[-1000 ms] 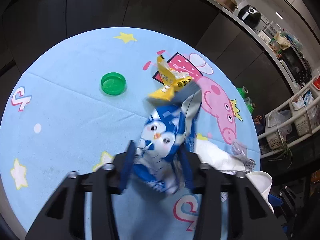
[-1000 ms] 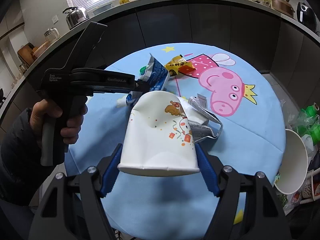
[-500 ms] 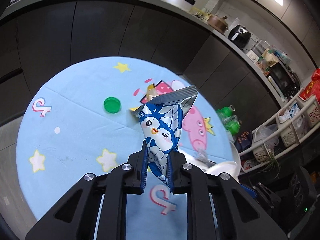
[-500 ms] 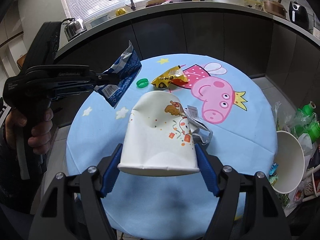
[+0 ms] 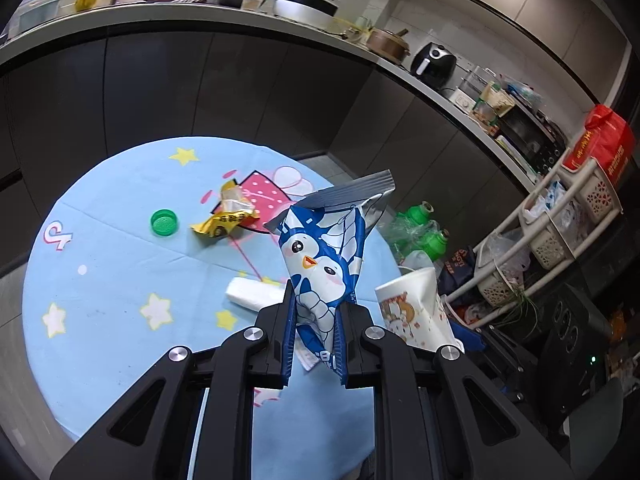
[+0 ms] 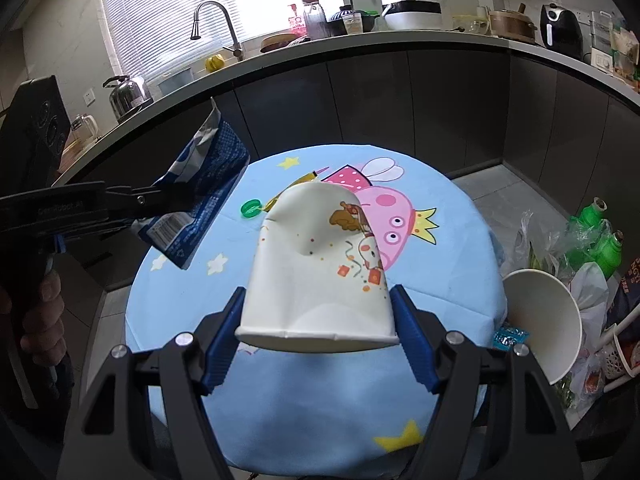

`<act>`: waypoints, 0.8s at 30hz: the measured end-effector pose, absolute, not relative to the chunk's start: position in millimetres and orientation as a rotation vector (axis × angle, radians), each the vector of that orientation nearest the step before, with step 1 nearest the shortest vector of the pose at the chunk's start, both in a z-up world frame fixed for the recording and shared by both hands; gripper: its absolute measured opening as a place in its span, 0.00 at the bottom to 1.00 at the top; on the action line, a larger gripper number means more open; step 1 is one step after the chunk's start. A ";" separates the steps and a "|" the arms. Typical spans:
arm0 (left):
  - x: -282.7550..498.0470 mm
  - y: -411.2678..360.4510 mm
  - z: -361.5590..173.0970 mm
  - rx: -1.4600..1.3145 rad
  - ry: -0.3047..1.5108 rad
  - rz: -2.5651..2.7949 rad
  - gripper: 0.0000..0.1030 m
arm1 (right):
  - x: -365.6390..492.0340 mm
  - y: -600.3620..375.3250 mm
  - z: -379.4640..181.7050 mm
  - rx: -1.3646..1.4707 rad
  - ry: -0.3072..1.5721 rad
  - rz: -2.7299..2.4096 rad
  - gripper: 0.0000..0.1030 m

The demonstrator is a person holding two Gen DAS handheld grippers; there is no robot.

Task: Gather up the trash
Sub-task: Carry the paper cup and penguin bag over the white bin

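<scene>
Blue penguin-print foil snack bag (image 5: 326,264) pinched in our left tool (image 5: 314,344), lifted off tabletop (image 5: 100,280). Dented white paper cup (image 6: 320,272) clamped in our right tool (image 6: 318,332). Left beyond tools: yellow wrapper (image 5: 224,220), green bottle cap (image 5: 164,222), white tissue (image 5: 252,294).

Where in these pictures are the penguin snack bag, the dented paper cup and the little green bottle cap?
penguin snack bag (image 5: 320,264): left wrist view, on the penguin's face.
dented paper cup (image 6: 316,276): right wrist view, on its white side wall.
green bottle cap (image 5: 164,222): left wrist view, on its top.
</scene>
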State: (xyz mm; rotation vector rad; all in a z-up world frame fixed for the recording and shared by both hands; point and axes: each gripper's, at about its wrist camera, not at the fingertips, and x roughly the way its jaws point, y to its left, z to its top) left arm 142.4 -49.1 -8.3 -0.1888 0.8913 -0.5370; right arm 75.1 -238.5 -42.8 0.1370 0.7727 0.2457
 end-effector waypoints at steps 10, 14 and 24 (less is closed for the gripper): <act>130.4 -96.4 -1.0 -0.132 0.889 -0.612 0.14 | 67.2 -283.8 -38.1 0.193 0.734 0.156 0.69; 129.5 -113.7 1.5 -0.117 0.889 -0.640 0.14 | 65.3 -300.1 -39.0 0.216 0.727 0.126 0.69; 131.7 -159.2 3.2 -0.069 0.896 -0.711 0.14 | 54.3 -339.3 -47.2 0.275 0.716 0.051 0.69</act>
